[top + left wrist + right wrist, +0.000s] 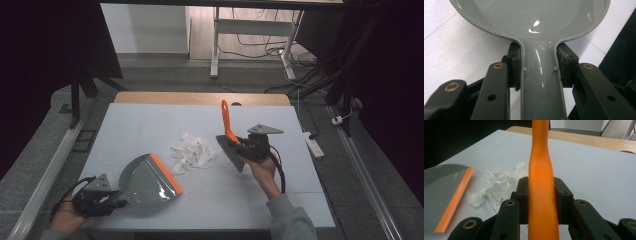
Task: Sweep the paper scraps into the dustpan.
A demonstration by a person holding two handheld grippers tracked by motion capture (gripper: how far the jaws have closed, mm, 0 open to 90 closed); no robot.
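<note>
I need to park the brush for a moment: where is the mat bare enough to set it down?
Bare mat lies beyond the paper scraps toward the wooden edge, and between the brush and the mat's right edge. It is crowded between the dustpan and the brush.

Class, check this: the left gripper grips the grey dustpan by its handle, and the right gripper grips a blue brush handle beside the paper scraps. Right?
Not quite. The brush handle is orange, not blue, as the right gripper view shows. The rest stands: the left gripper grips the dustpan handle.
</note>
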